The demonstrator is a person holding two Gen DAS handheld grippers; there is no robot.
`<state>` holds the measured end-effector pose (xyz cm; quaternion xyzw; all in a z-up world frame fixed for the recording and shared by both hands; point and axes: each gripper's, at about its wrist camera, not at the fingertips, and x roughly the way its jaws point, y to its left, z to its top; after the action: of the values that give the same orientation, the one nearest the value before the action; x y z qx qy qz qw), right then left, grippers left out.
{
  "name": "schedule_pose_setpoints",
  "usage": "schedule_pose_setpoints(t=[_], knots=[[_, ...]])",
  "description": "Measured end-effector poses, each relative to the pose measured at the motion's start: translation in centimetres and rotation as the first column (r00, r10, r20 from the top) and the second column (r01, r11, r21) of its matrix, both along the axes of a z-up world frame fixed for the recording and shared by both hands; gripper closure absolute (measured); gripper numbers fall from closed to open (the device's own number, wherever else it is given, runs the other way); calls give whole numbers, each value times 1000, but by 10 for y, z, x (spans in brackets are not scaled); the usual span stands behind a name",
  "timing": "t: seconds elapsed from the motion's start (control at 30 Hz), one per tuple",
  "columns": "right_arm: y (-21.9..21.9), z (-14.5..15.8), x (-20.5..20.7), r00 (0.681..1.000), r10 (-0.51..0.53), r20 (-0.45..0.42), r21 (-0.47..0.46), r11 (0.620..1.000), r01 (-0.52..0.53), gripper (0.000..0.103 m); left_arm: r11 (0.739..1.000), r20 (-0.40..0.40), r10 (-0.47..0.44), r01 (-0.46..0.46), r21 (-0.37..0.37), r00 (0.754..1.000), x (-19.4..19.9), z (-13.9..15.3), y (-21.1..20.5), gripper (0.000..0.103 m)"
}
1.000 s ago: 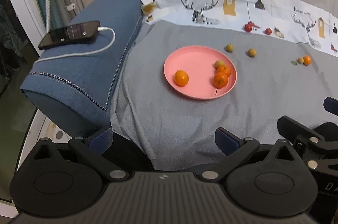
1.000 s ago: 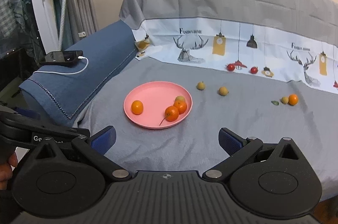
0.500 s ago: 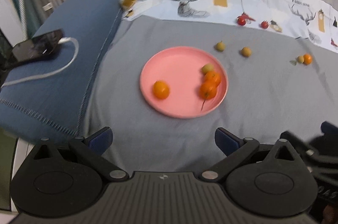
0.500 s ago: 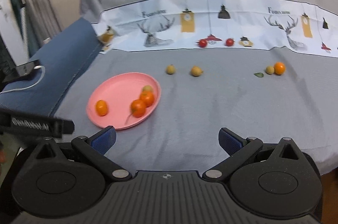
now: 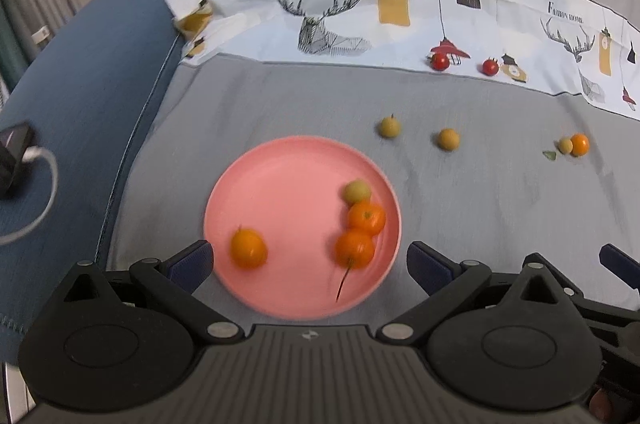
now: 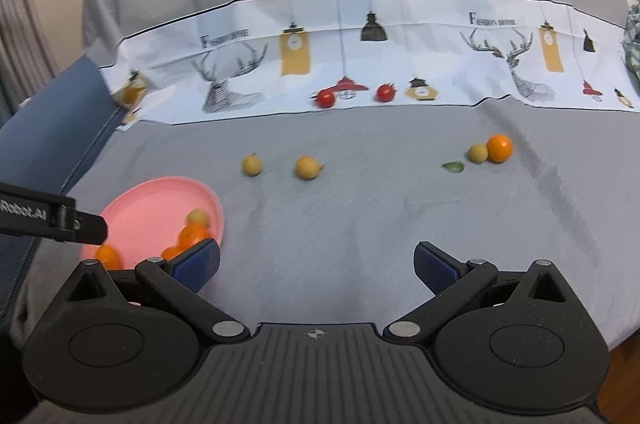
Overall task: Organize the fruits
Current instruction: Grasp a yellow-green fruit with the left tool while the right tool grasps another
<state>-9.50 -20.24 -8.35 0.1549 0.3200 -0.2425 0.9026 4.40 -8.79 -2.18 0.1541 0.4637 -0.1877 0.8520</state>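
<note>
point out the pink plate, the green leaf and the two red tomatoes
pink plate (image 5: 280, 184), left wrist view, bare middle of the dish
green leaf (image 6: 453, 166), right wrist view, middle of the leaf
left red tomato (image 6: 326, 98), right wrist view, its centre
right red tomato (image 6: 385, 92), right wrist view, its centre

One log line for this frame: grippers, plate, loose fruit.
left gripper: open, empty, over pink plate | right gripper: open, empty | plate: four fruits | grey cloth: six fruits loose
</note>
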Motion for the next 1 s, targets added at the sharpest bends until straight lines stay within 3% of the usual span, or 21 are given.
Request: schedule_pose_setpoints(t=[0.47,0.8,1.0], knots=[[-59,-37,58,998,-67,-1,-53,996,67,1,997,-20,-77,77,8,997,72,-28,-86,0],[-92,-66,110,997,-75,12,-58,995,75,1,989,-200,-145,137,-55,969,146,-70,-128,0],[-103,-88,141,999,-46,-1,-50,998,46,1,991,-273,-135,131,-33,953,174,-99,-148,0]])
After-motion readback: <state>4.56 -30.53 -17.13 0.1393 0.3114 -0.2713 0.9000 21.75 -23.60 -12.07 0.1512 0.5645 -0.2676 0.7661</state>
